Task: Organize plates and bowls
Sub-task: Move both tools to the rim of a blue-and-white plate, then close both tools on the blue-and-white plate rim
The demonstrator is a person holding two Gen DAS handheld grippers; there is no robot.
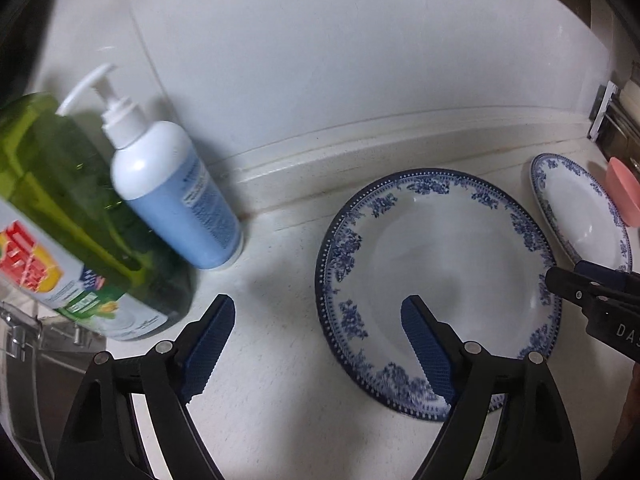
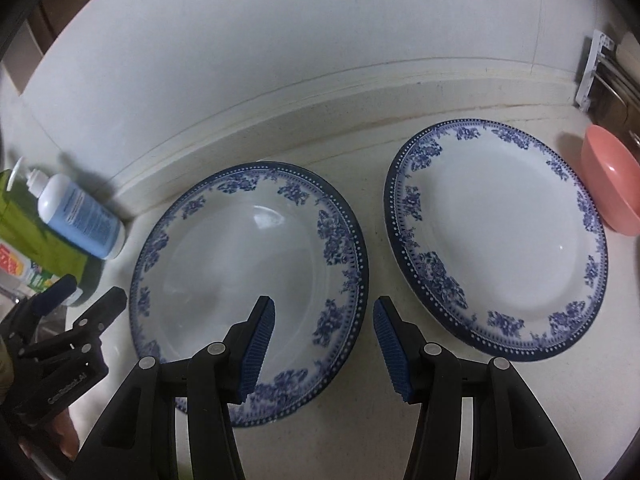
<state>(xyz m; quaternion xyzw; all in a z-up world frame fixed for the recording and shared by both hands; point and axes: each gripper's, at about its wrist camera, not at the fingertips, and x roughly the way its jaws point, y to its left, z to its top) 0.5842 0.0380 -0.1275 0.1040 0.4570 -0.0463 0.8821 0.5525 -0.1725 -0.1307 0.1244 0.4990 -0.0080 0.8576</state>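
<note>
Two white plates with blue floral rims lie side by side on the pale countertop (image 2: 520,400). My left gripper (image 1: 318,302) is open and low over the left plate (image 1: 440,272), its right finger above the plate's near-left part and its left finger over bare counter. My right gripper (image 2: 324,304) is open too, straddling the right rim of the left plate (image 2: 240,264), with the right plate (image 2: 496,236) just beyond it. A pink bowl (image 2: 608,184) sits to the right of that plate. Each gripper shows at the edge of the other's view: left gripper (image 2: 92,288), right gripper (image 1: 576,280).
A green dish-soap bottle (image 1: 60,208) and a white-and-blue pump bottle (image 1: 176,196) stand left of the plates by the white backsplash (image 1: 320,80). A metal sink edge (image 1: 24,344) lies at far left. A rack (image 2: 600,76) stands at far right behind the pink bowl (image 1: 622,192).
</note>
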